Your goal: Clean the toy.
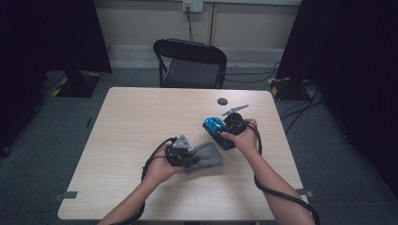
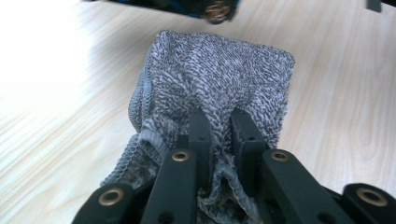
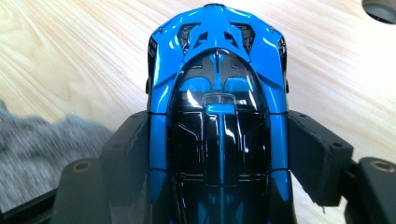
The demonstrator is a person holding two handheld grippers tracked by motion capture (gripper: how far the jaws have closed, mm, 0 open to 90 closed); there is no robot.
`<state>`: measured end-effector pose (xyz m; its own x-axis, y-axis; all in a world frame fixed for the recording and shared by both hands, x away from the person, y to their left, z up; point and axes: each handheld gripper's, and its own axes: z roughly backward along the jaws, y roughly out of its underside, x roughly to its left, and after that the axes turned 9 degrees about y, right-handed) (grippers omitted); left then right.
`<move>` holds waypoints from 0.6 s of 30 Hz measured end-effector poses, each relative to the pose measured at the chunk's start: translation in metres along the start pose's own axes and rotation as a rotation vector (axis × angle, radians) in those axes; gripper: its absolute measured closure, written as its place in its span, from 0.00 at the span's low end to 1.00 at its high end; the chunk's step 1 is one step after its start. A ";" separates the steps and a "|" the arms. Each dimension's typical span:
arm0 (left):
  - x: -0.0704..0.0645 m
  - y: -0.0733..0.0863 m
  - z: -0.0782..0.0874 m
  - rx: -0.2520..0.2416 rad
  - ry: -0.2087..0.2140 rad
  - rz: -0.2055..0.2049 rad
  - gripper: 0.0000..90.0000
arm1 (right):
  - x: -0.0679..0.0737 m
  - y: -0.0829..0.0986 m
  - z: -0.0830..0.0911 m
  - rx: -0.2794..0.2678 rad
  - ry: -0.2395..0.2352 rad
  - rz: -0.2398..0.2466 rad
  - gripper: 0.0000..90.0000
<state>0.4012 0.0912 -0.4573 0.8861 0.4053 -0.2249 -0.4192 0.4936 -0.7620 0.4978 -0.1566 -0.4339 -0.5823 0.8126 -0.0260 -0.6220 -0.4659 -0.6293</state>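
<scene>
A shiny blue and black toy car is clamped by its sides between the jaws of my right gripper. In the high view the car is held just above the table, right of centre, by my right gripper. A grey knitted cloth lies crumpled on the table. My left gripper is shut on a bunched fold at its near edge. The high view has the cloth just left of the car, with my left gripper at its left edge.
The light wooden table carries a small dark round disc near its far edge, also at the top right in the right gripper view. A black folding chair stands behind the table. Dark curtains hang on both sides.
</scene>
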 end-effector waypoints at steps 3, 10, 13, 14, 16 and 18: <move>0.005 0.003 0.009 -0.009 -0.017 0.019 0.90 | -0.004 0.004 0.001 0.005 0.010 0.000 0.31; 0.020 0.014 0.026 -0.018 -0.073 0.043 0.89 | -0.010 0.014 0.002 0.016 0.013 0.005 0.31; 0.026 0.018 0.033 -0.034 -0.094 0.060 0.90 | -0.012 0.017 0.002 0.020 0.012 0.000 0.31; 0.027 0.020 0.035 -0.038 -0.099 0.073 0.90 | -0.012 0.019 0.002 0.019 0.015 0.002 0.31; 0.033 0.024 0.040 -0.044 -0.126 0.081 0.90 | -0.014 0.023 0.001 0.030 0.015 0.006 0.31; 0.037 0.028 0.042 -0.057 -0.140 0.095 0.90 | -0.015 0.026 0.001 0.038 0.016 0.008 0.31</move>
<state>0.4141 0.1527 -0.4610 0.8054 0.5529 -0.2136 -0.4839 0.4052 -0.7756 0.4895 -0.1809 -0.4491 -0.5786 0.8144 -0.0437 -0.6374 -0.4849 -0.5988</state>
